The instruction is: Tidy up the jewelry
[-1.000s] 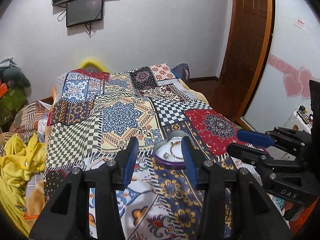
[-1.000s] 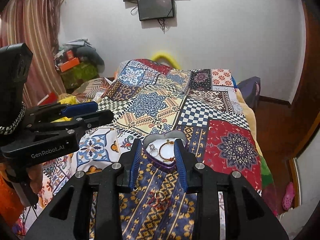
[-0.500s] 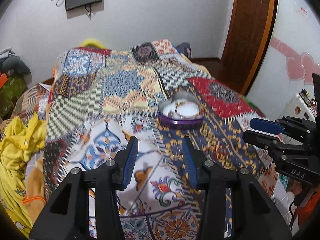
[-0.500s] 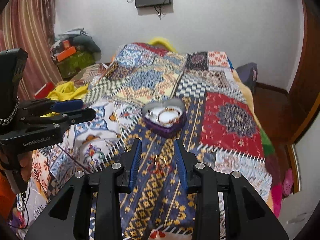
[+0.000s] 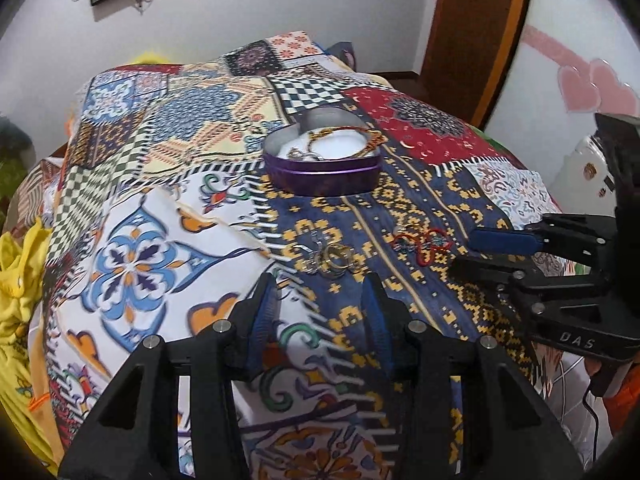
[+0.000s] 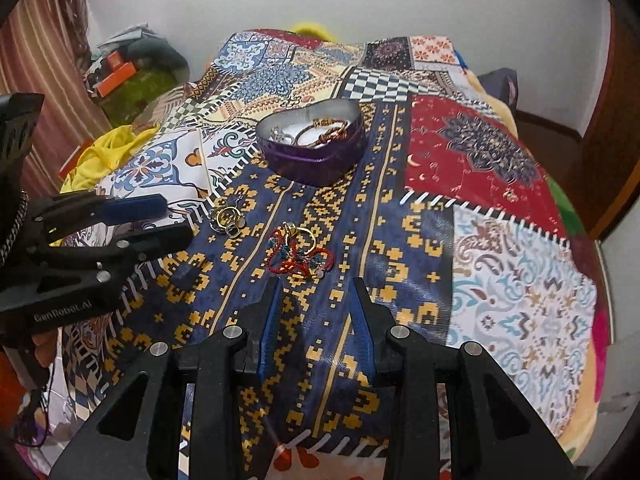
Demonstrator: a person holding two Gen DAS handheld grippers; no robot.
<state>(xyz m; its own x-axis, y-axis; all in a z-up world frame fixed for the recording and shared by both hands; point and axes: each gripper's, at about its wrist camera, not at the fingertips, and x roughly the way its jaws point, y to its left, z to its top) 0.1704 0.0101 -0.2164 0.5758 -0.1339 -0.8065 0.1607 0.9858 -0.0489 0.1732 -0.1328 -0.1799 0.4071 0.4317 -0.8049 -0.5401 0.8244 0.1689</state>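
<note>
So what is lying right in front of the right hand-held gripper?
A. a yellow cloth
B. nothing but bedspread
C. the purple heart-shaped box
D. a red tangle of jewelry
D: the red tangle of jewelry lies on the bedspread just beyond the open right hand-held gripper; the purple heart-shaped box sits farther back.

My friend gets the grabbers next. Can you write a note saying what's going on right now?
Left gripper: open, empty, aimed at the ring cluster.
Right gripper: open, empty, just short of the red earrings.
Purple heart tin: lid off, farther up the bedspread.
Done: a bracelet and some silver pieces lie in the tin.
Left: both loose piles go in.
</note>
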